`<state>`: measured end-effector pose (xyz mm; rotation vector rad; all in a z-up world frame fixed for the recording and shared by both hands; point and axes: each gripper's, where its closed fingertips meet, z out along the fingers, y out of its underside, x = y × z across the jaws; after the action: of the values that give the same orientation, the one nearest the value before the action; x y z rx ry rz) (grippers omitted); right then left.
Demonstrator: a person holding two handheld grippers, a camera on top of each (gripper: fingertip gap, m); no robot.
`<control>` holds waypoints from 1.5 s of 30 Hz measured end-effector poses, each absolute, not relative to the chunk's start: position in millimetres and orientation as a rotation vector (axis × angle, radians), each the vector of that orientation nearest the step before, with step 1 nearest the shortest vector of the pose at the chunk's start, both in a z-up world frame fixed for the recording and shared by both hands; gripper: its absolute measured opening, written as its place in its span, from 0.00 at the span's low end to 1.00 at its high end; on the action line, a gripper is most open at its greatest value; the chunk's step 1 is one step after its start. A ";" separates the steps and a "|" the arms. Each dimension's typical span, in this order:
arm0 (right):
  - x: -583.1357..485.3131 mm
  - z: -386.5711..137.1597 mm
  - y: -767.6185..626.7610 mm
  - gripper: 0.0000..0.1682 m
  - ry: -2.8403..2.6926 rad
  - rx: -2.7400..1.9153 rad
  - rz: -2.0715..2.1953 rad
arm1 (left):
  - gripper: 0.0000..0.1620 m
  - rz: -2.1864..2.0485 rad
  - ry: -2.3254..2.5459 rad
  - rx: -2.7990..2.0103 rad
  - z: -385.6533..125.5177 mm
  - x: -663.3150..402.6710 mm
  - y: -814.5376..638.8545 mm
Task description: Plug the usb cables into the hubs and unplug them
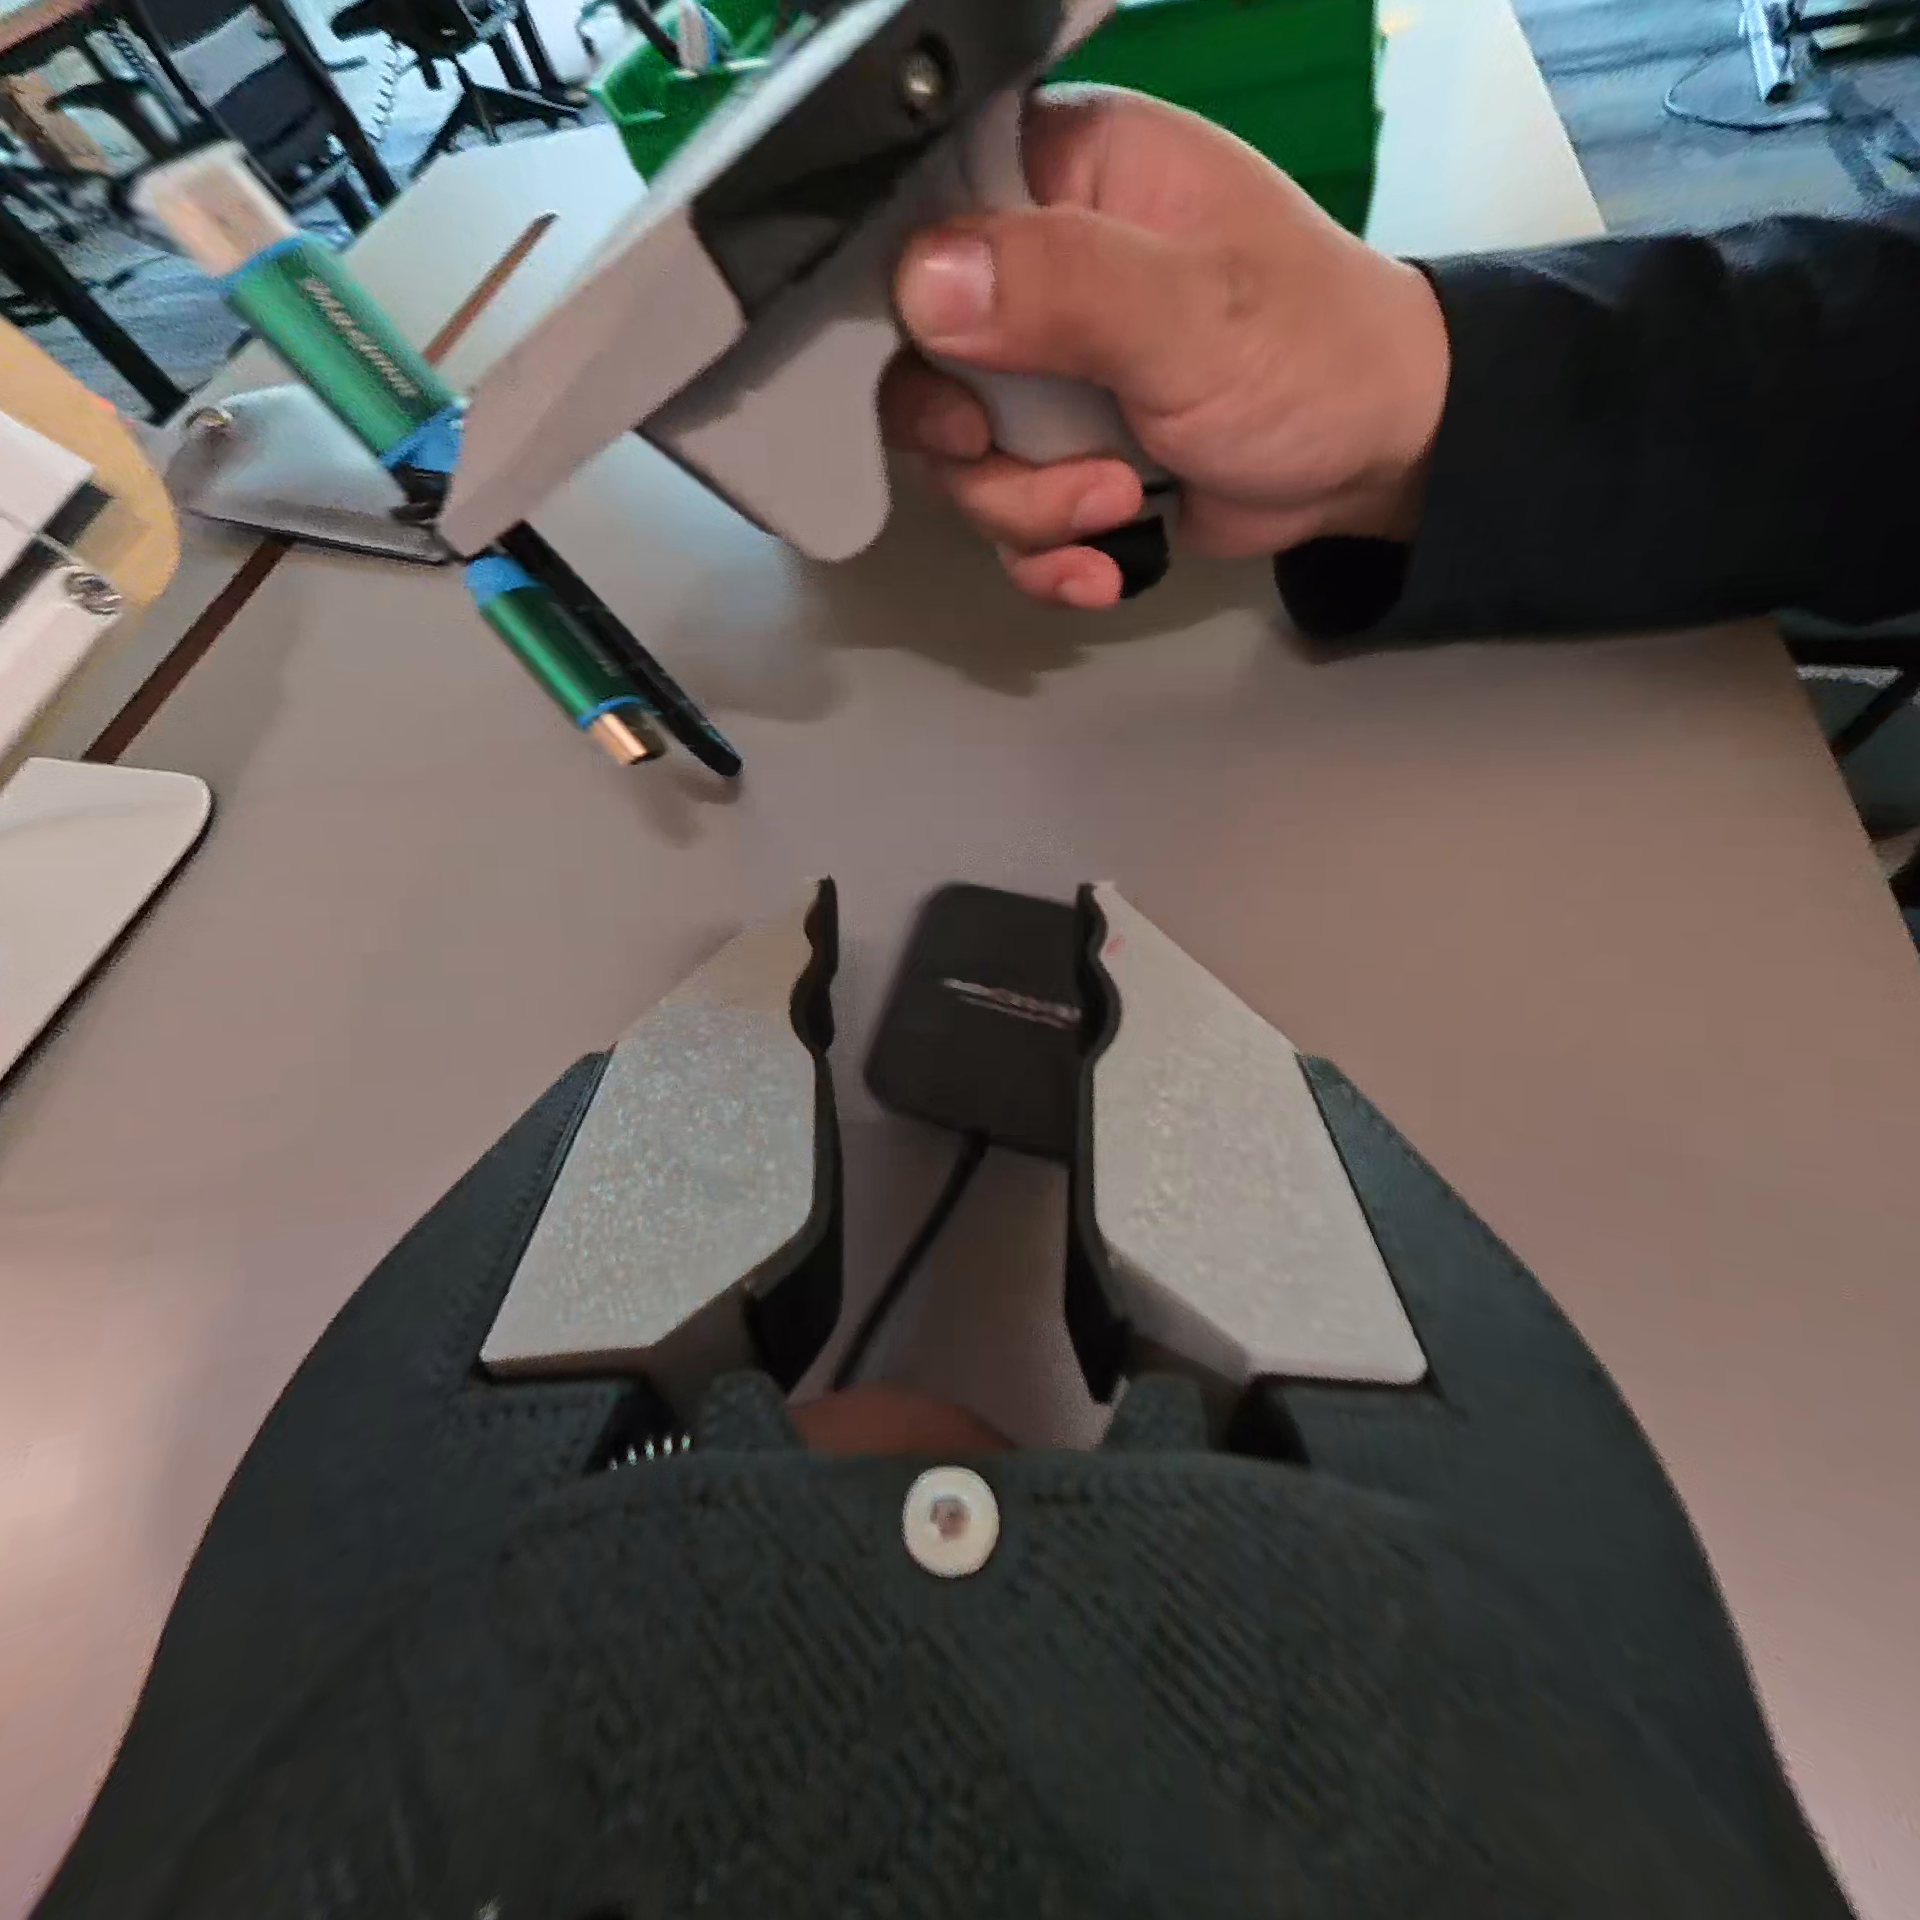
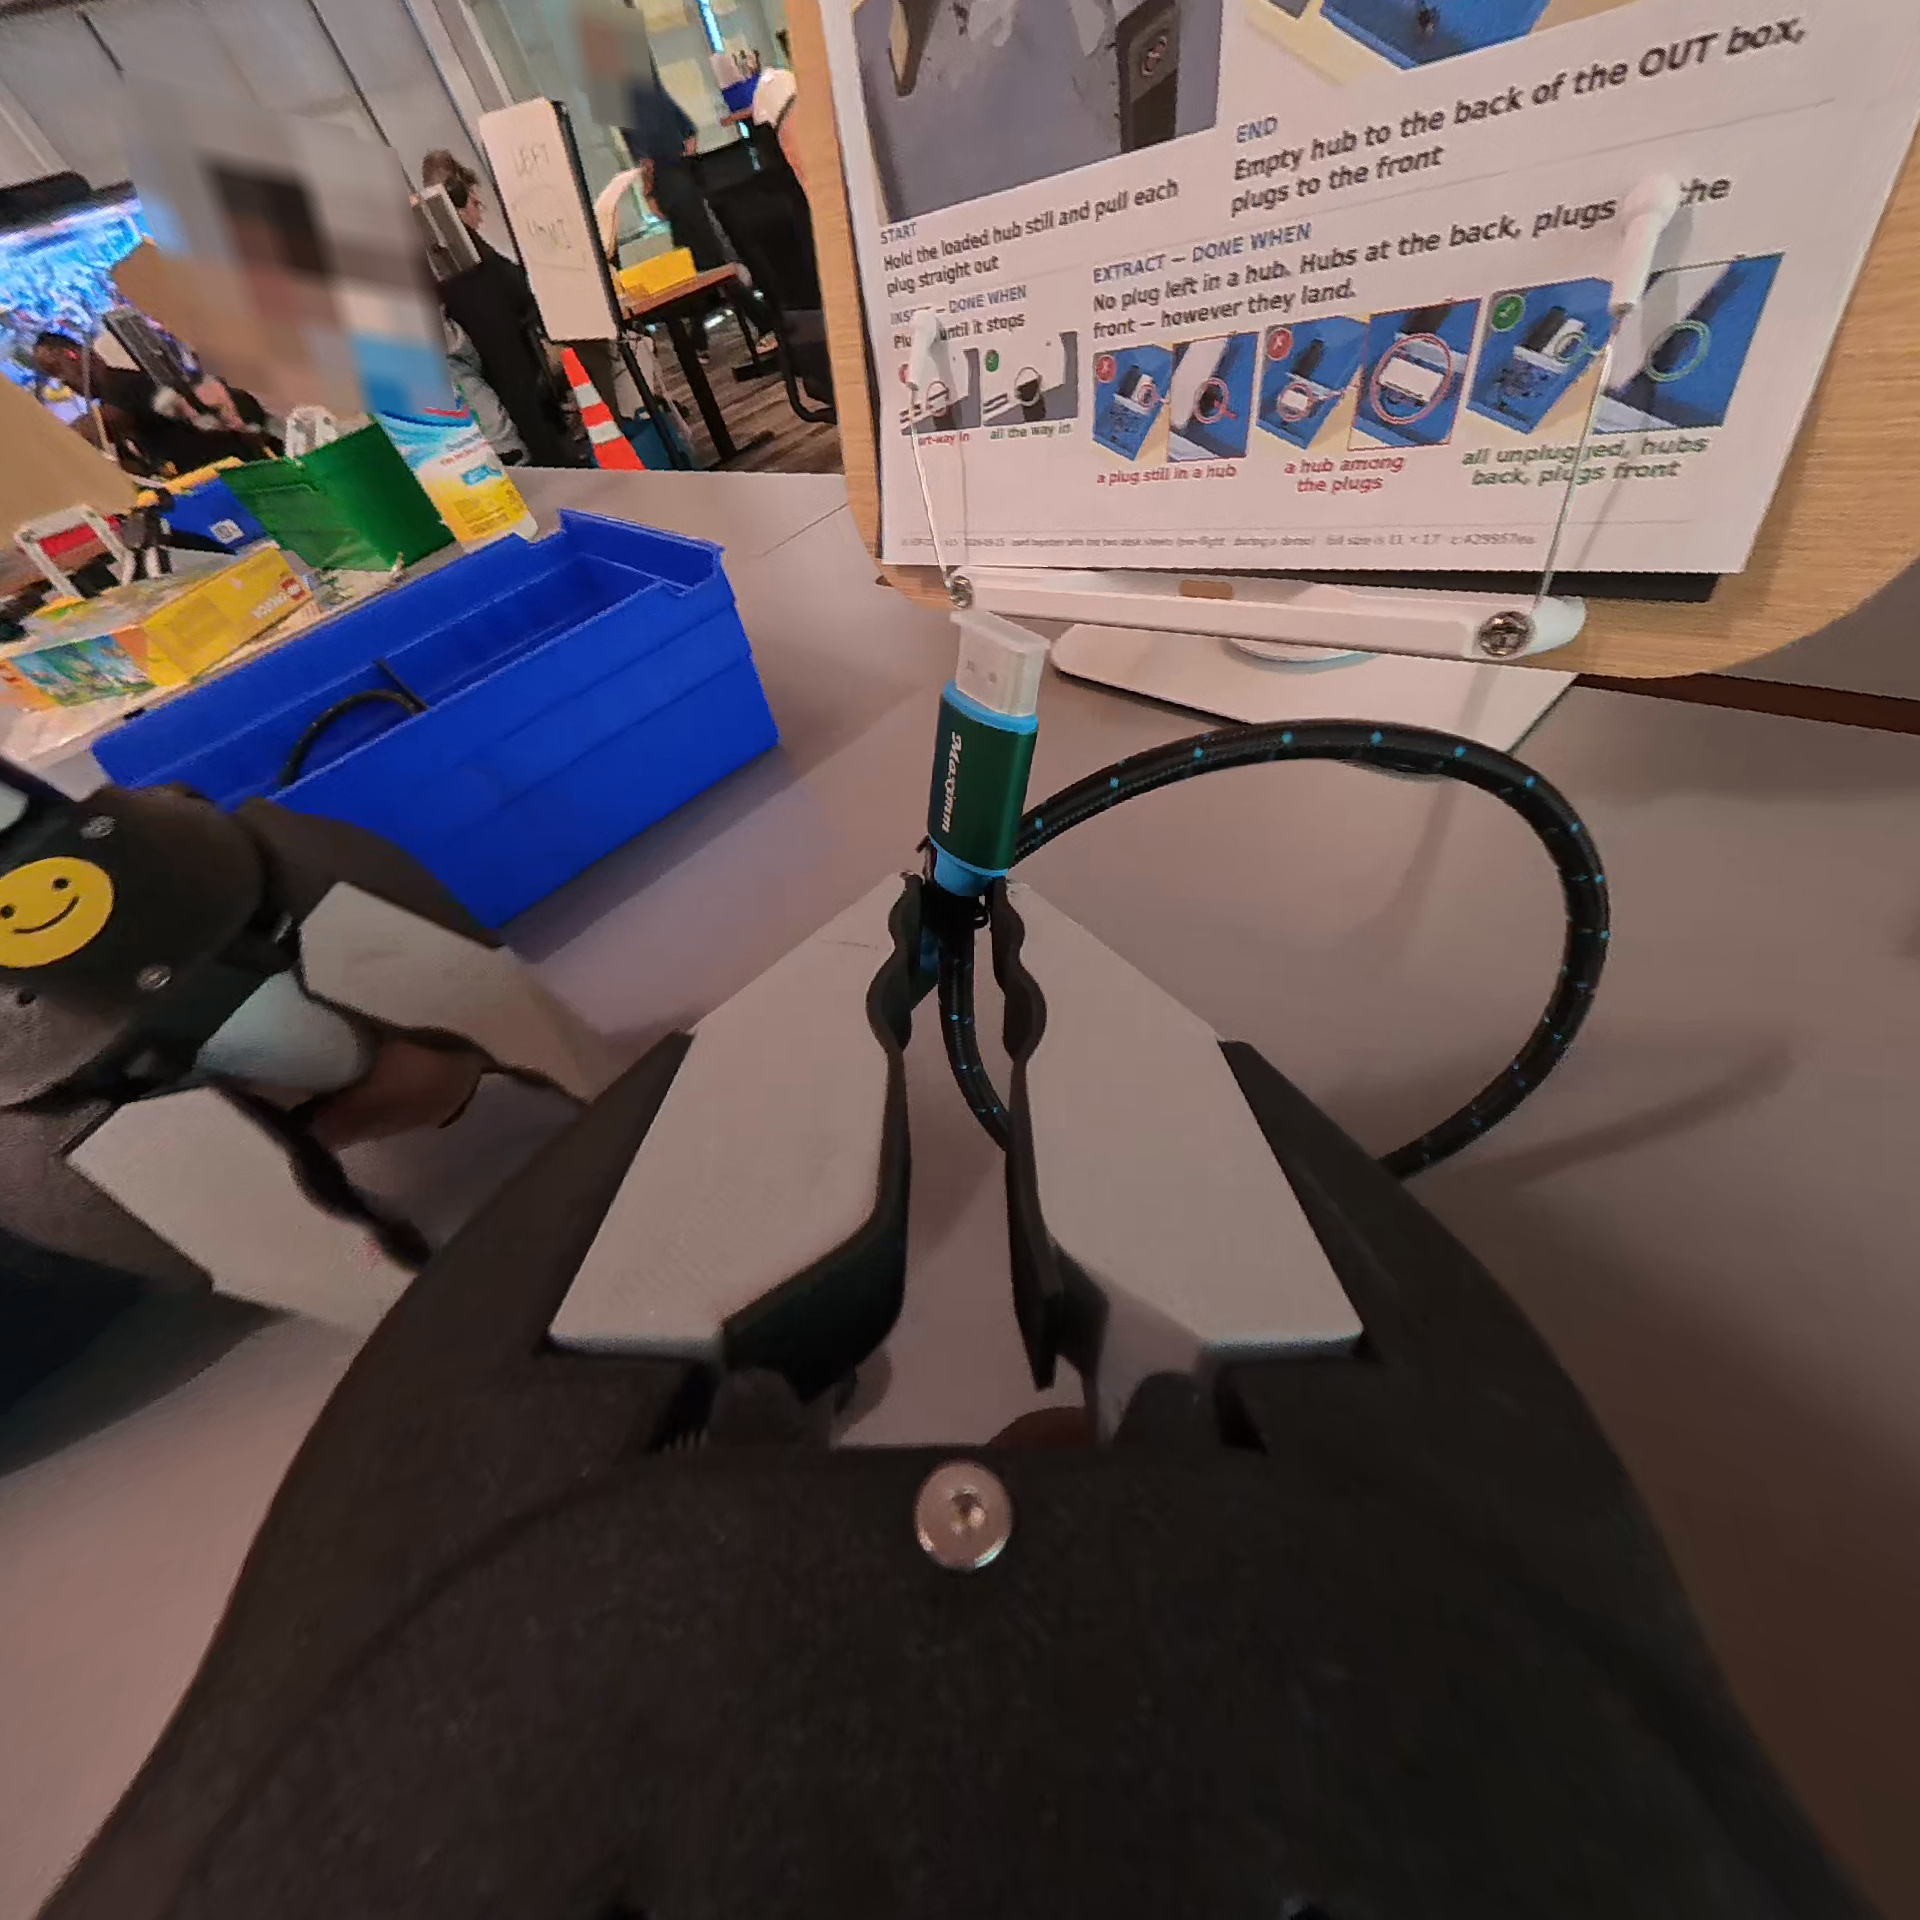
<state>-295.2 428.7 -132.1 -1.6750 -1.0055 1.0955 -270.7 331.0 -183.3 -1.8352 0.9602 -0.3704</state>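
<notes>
On the grey table [image 1: 1351, 935], both grippers low.
Left gripper [image 1: 956, 935]: jaws parted, gripping nothing; black hub [image 1: 977, 1018] lies on the table between the fingertips, its thin lead running back under the gripper.
Right gripper [image 2: 956, 904]: jaws closed on the braided cable [image 2: 1558, 883] just behind the green plug [image 2: 982, 790], which stands up from the tips.
Second green plug [image 1: 561, 665]: lying loose on the table, left of the hub.
Blue bin [image 2: 499, 707]: left of the right gripper, well apart.
Instruction sheet [image 2: 1351, 260]: on a stand behind the plug.

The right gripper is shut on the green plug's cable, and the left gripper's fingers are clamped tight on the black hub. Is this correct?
Not quite. In the left wrist view the left gripper is open: the black hub lies on the table between its fingers. The right gripper is indeed shut on the cable at the green plug.
</notes>
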 end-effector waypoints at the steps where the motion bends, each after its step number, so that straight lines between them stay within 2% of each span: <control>1: -296.5 -130.3 425.3 0.05 -1.011 -1.666 1.111 | 0.27 -0.365 0.935 -1.833 -180.5 -274.5 333.1; 7: -305.5 -119.8 402.4 0.05 -1.044 -1.606 1.166 | 0.20 -0.333 0.653 -1.845 -169.4 -298.0 360.7; 9: -309.6 -121.2 396.3 0.05 -1.061 -1.603 1.155 | 0.15 -0.339 0.617 -1.799 -161.8 -297.1 363.4; 11: -312.4 -121.3 392.2 0.06 -1.062 -1.592 1.147 | 0.06 -0.330 0.584 -1.756 -153.5 -298.4 364.5; 19: -309.0 -116.4 393.2 0.06 -0.984 -1.619 1.304 | 0.05 -0.516 0.505 -1.694 -141.4 -291.1 361.5; 25: -310.1 -119.5 393.6 0.05 -0.959 -1.641 1.314 | 0.11 -0.568 0.467 -1.697 -141.8 -290.9 363.3; 31: -308.5 -110.2 384.7 0.05 -0.987 -1.572 1.373 | 0.06 -0.480 0.501 -1.670 -137.3 -298.3 362.8; 34: -299.8 -96.5 373.1 0.06 -1.038 -1.473 1.525 | 0.04 -0.615 0.478 -1.620 -123.9 -298.2 355.2; 36: -293.1 -90.1 370.1 0.01 -1.057 -1.429 1.599 | 0.04 -0.684 0.448 -1.596 -117.0 -298.4 352.3; 39: -281.4 -82.0 357.6 0.00 -1.152 -1.334 1.702 | 0.04 -0.810 0.420 -1.566 -110.3 -297.2 347.5; 45: -274.0 -87.8 344.4 0.18 -1.370 -1.191 1.562 | 0.04 -1.312 0.426 -1.443 -89.3 -283.7 317.3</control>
<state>-274.0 344.4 -87.8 -1.1912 -1.3697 1.5615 -283.7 317.3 -89.3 -1.4430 0.4264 -1.3125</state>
